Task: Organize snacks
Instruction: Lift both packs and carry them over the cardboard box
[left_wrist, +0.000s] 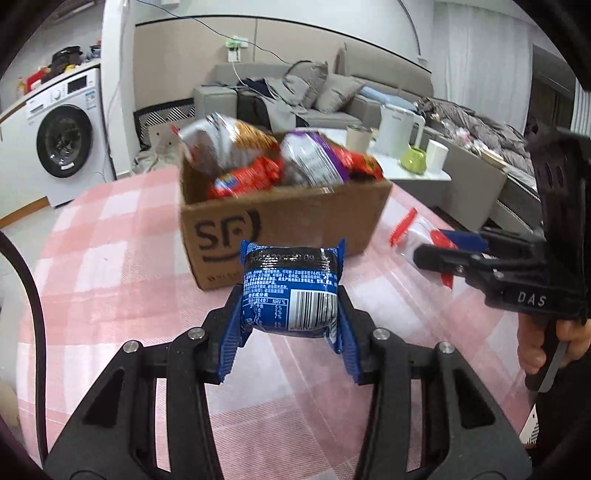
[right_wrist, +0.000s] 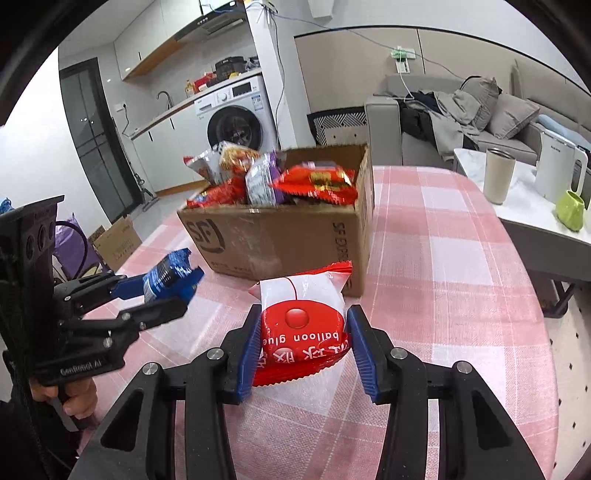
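Observation:
My left gripper (left_wrist: 291, 321) is shut on a blue snack packet (left_wrist: 291, 291) and holds it above the pink checked tablecloth (left_wrist: 110, 240), just in front of a cardboard SF box (left_wrist: 288, 225) stuffed with snack bags. My right gripper (right_wrist: 301, 339) is shut on a red and white "balloon glue" packet (right_wrist: 301, 314), also in front of the box (right_wrist: 280, 236). The left gripper and its blue packet (right_wrist: 166, 275) show at the left of the right wrist view. The right gripper with its packet (left_wrist: 421, 236) shows at the right of the left wrist view.
The box holds red, purple and silver snack bags (right_wrist: 314, 184). A low white table (right_wrist: 535, 218) to the right carries a beige tumbler (right_wrist: 498, 181), a white kettle (right_wrist: 561, 170) and a green cup (right_wrist: 570, 214). A sofa (left_wrist: 332, 99) and a washing machine (left_wrist: 62, 140) stand behind.

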